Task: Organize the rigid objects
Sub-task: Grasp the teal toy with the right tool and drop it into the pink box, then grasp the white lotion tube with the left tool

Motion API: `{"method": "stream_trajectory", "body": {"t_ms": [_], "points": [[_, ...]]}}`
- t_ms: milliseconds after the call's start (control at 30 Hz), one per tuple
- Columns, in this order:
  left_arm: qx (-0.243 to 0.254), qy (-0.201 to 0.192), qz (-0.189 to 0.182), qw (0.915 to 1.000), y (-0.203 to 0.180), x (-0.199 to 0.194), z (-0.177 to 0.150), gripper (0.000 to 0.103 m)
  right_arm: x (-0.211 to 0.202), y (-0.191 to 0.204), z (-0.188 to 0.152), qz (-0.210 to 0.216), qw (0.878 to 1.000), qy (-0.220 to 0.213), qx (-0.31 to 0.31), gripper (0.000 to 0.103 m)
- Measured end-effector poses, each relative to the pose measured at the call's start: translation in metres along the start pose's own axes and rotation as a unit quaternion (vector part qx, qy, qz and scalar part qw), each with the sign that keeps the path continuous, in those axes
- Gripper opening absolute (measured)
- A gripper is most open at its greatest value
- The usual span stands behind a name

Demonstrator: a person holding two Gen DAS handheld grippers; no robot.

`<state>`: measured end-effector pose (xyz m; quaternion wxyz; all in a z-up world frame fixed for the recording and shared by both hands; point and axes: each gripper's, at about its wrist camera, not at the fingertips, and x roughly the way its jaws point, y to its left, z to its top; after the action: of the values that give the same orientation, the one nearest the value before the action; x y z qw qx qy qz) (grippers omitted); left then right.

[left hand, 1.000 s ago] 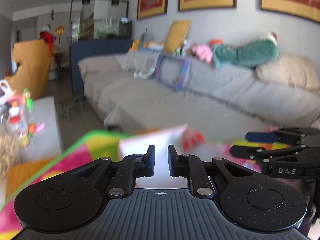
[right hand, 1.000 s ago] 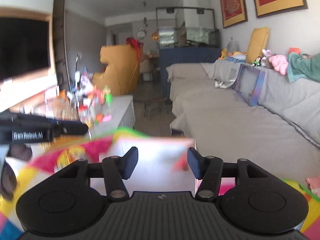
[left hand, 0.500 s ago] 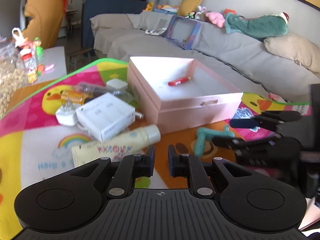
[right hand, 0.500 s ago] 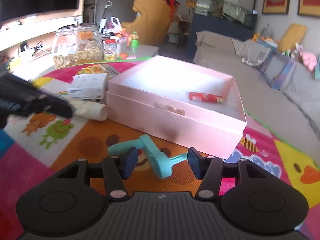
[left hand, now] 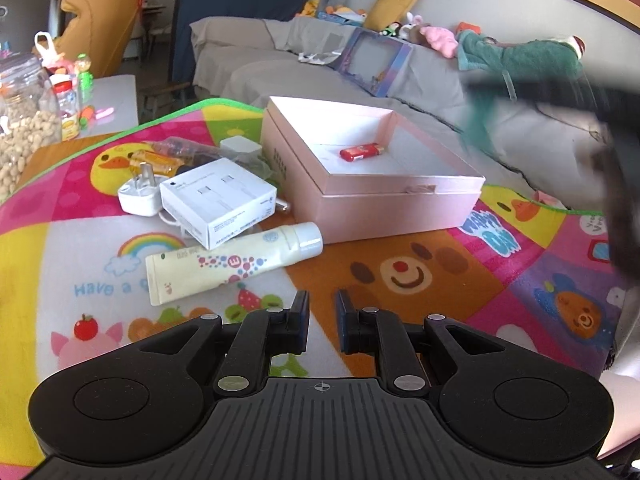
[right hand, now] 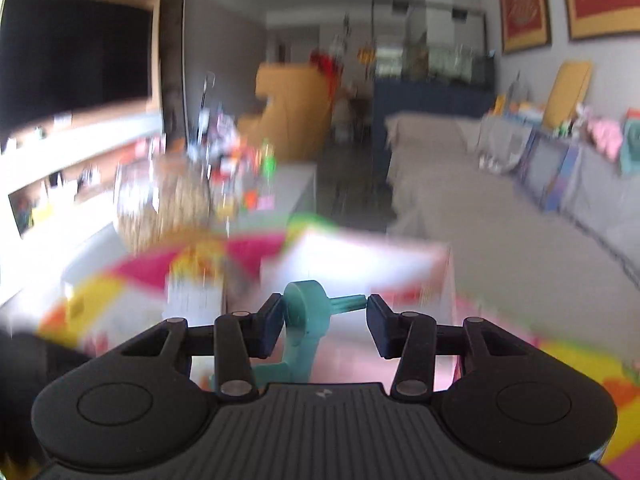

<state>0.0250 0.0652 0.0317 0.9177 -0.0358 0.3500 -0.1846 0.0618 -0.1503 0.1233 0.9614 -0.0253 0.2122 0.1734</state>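
Observation:
An open pink box (left hand: pixel 400 196) stands on the colourful play mat (left hand: pixel 400 280), with a small red item (left hand: pixel 360 152) inside. A white carton (left hand: pixel 220 200), a white plug (left hand: pixel 140 196) and a cream tube (left hand: pixel 232 264) lie left of the box. My left gripper (left hand: pixel 322 320) hovers low over the mat, jaws nearly closed and empty. My right gripper (right hand: pixel 322 320) is shut on a teal crank-shaped toy (right hand: pixel 306 320), lifted above the blurred pink box (right hand: pixel 360 264). In the left wrist view the right gripper (left hand: pixel 580 96) is a dark blur above the box's right side.
A jar of nuts (left hand: pixel 20 136) and small bottles (left hand: pixel 76 100) stand at the far left. A grey sofa (left hand: pixel 440 92) with toys runs behind the table. A clear packet (left hand: pixel 180 148) lies behind the white carton.
My right gripper closed on the teal toy, which lay on the mat in front of the box, and lifted it up. The left gripper stayed almost still.

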Motion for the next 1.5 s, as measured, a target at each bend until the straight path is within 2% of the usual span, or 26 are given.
{"method": "stream_trajectory", "body": {"t_ms": [100, 167, 200, 267, 400, 467, 533, 600, 700, 767, 867, 967, 1067, 1200, 1367, 1400, 1500], "points": [[0.03, -0.002, 0.02, 0.9994, -0.005, -0.002, -0.003, 0.015, 0.018, -0.004, 0.035, -0.034, 0.999, -0.031, -0.005, 0.048], [0.045, -0.007, 0.044, 0.998, -0.003, -0.003, -0.002, 0.015, 0.035, -0.009, 0.047, -0.038, 0.999, -0.026, 0.005, 0.057], [0.046, -0.01, 0.052, 0.9976, 0.0, -0.003, 0.0, 0.015, 0.042, -0.01, 0.049, -0.042, 0.999, -0.019, 0.01, 0.057], [0.038, -0.018, 0.058, 0.9974, 0.012, -0.003, 0.006, 0.015, 0.049, -0.008, 0.043, -0.048, 0.999, -0.013, 0.008, 0.058], [0.006, -0.024, 0.074, 0.9969, 0.044, 0.008, 0.03, 0.015, 0.045, 0.0, 0.01, -0.029, 0.999, 0.019, -0.01, 0.061], [-0.012, -0.004, 0.066, 0.9978, 0.062, 0.018, 0.043, 0.017, 0.042, 0.007, -0.01, -0.02, 0.999, 0.032, -0.029, 0.061], [-0.037, 0.025, 0.032, 0.9985, 0.079, 0.029, 0.051, 0.018, 0.038, 0.012, -0.028, -0.009, 0.998, 0.047, -0.042, 0.061], [-0.061, 0.043, 0.007, 0.9972, 0.093, 0.038, 0.053, 0.019, 0.035, 0.015, -0.041, 0.007, 0.997, 0.064, -0.037, 0.061], [-0.078, 0.054, -0.005, 0.9955, 0.104, 0.046, 0.052, 0.019, 0.035, 0.012, -0.055, 0.016, 0.996, 0.087, -0.011, 0.061], [-0.072, 0.062, -0.026, 0.9952, 0.102, 0.044, 0.049, 0.019, 0.037, 0.011, -0.063, 0.023, 0.994, 0.103, 0.001, 0.061], [-0.031, 0.078, -0.051, 0.9952, 0.083, 0.038, 0.043, 0.019, 0.039, 0.013, -0.069, 0.034, 0.993, 0.115, -0.001, 0.061], [0.022, 0.083, -0.045, 0.9953, 0.058, 0.032, 0.035, 0.019, 0.039, 0.018, -0.07, 0.038, 0.993, 0.112, -0.007, 0.061], [0.048, 0.072, -0.029, 0.9959, 0.037, 0.024, 0.032, 0.019, 0.039, 0.021, -0.069, 0.043, 0.993, 0.106, -0.008, 0.061], [0.024, 0.049, -0.006, 0.9985, 0.015, 0.023, 0.035, 0.019, 0.04, 0.023, -0.069, 0.038, 0.994, 0.106, -0.009, 0.061], [-0.049, 0.063, 0.021, 0.9966, 0.01, 0.04, 0.042, 0.019, 0.039, 0.019, -0.074, 0.031, 0.993, 0.113, 0.004, 0.061], [-0.06, 0.063, 0.027, 0.9958, 0.011, 0.044, 0.043, 0.02, 0.039, 0.017, -0.076, 0.028, 0.993, 0.114, 0.006, 0.061], [-0.085, 0.055, 0.036, 0.9942, 0.012, 0.057, 0.045, 0.033, 0.037, 0.015, -0.083, 0.016, 0.993, 0.116, 0.007, 0.061]]}}
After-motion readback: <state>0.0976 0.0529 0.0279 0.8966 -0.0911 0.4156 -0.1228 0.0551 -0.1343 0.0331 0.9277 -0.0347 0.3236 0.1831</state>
